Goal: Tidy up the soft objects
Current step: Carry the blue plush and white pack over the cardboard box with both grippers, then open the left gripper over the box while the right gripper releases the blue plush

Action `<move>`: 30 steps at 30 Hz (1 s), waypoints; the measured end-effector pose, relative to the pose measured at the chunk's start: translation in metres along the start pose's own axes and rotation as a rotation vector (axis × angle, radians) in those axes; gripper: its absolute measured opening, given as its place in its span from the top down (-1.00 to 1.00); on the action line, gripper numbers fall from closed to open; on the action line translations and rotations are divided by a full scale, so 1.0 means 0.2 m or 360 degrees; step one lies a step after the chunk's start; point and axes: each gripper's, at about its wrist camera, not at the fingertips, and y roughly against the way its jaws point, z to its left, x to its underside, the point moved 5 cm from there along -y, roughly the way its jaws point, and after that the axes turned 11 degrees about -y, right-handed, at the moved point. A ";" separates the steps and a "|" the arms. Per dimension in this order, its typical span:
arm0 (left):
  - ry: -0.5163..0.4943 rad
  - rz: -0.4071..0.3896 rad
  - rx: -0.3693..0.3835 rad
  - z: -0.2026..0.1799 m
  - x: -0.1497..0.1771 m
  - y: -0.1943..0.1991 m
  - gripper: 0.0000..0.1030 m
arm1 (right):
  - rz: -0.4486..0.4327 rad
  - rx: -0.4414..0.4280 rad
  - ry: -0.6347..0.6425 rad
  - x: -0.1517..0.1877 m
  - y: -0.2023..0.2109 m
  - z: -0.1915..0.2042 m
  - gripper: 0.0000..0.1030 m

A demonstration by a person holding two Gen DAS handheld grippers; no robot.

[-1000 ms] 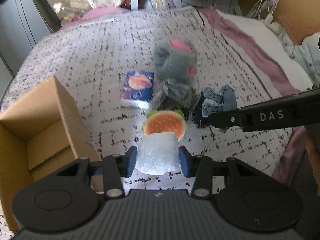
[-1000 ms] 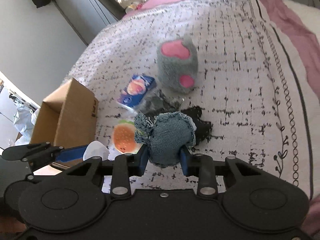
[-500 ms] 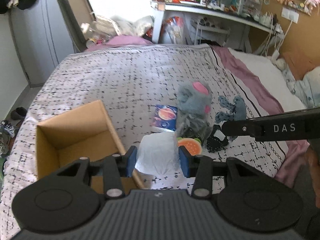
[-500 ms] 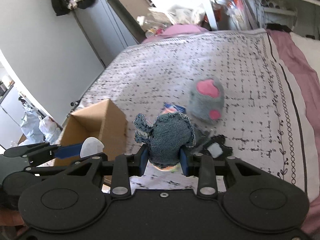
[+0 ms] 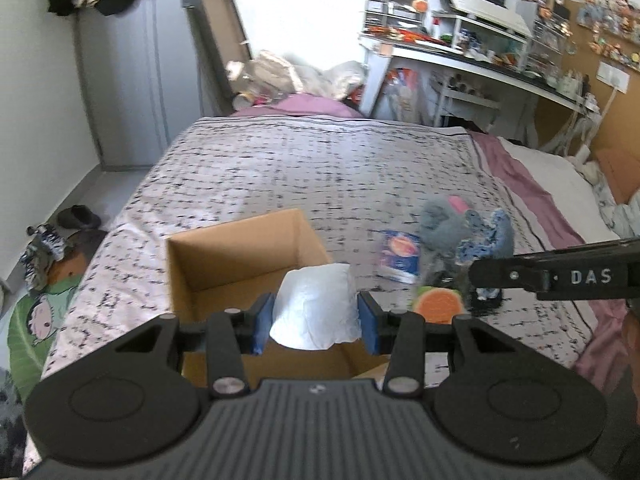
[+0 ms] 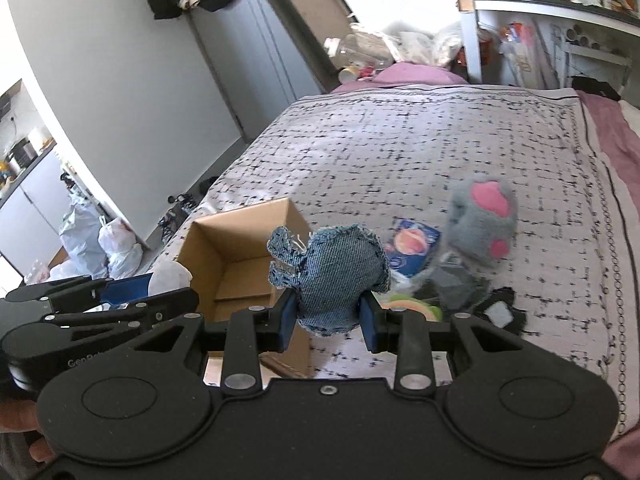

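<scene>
My left gripper [image 5: 315, 328] is shut on a white soft pillow [image 5: 314, 310] and holds it over the open cardboard box [image 5: 208, 256]. My right gripper [image 6: 329, 315] is shut on a blue denim plush [image 6: 332, 276], held above the bed just right of the box [image 6: 216, 256]. The left gripper with the pillow also shows in the right wrist view [image 6: 132, 284]. On the bed lie a grey plush paw with pink pads [image 6: 480, 220], a burger toy [image 5: 438, 304], a blue packet [image 6: 412, 246] and dark items in a clear bag [image 6: 456, 284].
The bed has a speckled white cover [image 5: 320, 176] with a pink blanket [image 5: 532, 184] along its right side. A cluttered desk [image 5: 480, 60] stands beyond the bed. Shoes [image 5: 78, 216] and bags [image 6: 100, 244] lie on the floor at the left.
Both grippers have lifted and moved left with their loads. The left one now holds the pillow over the box opening; the right one has come nearer the box.
</scene>
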 end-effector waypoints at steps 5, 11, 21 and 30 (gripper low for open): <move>0.0067 0.0002 -0.0046 0.13 0.06 0.00 0.15 | 0.0022 -0.0018 0.0047 0.00 -0.05 0.09 0.36; 0.0129 0.0022 -0.0060 0.24 0.11 -0.03 0.15 | 0.0075 -0.0036 0.0105 0.02 -0.13 0.19 0.36; 0.0133 0.0143 -0.0007 0.27 0.23 -0.17 0.14 | 0.0157 -0.0054 0.0150 0.04 -0.25 0.30 0.36; 0.0054 0.0223 0.0035 0.24 0.25 -0.25 0.14 | 0.0192 -0.0034 0.0144 0.06 -0.29 0.30 0.36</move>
